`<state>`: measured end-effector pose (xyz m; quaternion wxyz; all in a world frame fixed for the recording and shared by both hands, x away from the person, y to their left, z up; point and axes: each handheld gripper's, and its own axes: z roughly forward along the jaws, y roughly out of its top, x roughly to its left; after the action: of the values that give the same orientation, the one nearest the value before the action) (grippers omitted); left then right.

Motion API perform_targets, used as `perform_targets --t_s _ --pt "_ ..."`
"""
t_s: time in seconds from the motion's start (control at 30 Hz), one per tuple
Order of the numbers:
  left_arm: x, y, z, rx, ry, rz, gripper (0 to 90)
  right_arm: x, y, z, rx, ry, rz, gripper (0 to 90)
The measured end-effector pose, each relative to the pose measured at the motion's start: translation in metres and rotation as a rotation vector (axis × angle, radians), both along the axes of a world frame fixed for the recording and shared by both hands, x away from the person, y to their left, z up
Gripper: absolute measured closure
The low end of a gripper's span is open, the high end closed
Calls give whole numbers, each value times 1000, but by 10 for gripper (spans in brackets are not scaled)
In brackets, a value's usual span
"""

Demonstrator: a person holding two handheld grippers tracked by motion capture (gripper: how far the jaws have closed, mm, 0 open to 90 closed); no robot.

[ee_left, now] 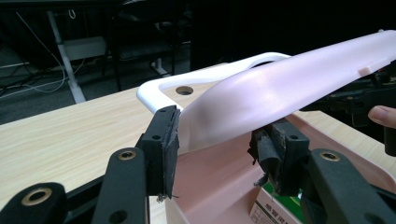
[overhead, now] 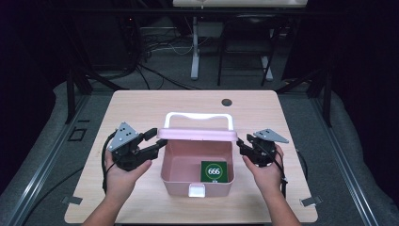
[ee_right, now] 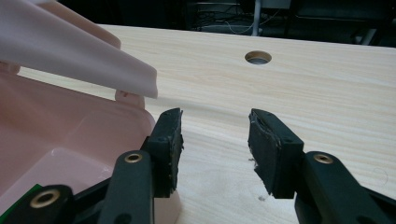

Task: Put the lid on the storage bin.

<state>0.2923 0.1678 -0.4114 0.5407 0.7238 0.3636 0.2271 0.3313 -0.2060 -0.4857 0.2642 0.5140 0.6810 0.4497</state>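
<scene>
A pink box (overhead: 167, 165) stands mid-table with its lid (overhead: 197, 134) raised at a slant and a white handle (overhead: 197, 115) behind it. Inside lies a green pack (overhead: 214, 170) marked 666. My left gripper (overhead: 157, 140) is at the lid's left corner. In the left gripper view the lid (ee_left: 289, 79) fills the gap of this gripper (ee_left: 217, 140) and touches both pads. My right gripper (overhead: 241, 147) is beside the box's right wall. It stands open (ee_right: 215, 140), with its left jaw at the box rim (ee_right: 70, 135) and bare table in its gap.
The wooden table (overhead: 141, 108) has a round hole (overhead: 227, 101) at the back. A white latch (overhead: 196, 190) sits on the box's front wall. Beyond the table are a white desk leg (overhead: 194, 47), cables on the floor and dark frames.
</scene>
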Motion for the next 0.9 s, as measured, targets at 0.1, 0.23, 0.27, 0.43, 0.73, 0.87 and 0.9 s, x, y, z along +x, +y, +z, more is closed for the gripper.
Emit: perform_targets --t_s 0.1,0.23,0.27,0.43,0.73,0.87,0.9 --pt "-3 1 -2 3 5 -5 515 1 -1 0 6 5 1 527" --pt "-5 1 -4 8 10 -8 514 1 -1 -1 7 11 1 516" --pt "-6 1 -4 6 10 -10 514 1 -1 -1 7 11 1 516" --pt "-9 2 -7 12 18 -17 509 2 -1 -1 10 14 4 495" --pt "-13 3 -12 20 28 -25 507 4 -2 -2 8 29 12 470" --pt "-15 4 -14 20 32 -31 504 6 -1 -3 -2 48 18 441" --pt "-15 4 -15 17 31 -29 504 6 -1 -4 -8 55 17 433"
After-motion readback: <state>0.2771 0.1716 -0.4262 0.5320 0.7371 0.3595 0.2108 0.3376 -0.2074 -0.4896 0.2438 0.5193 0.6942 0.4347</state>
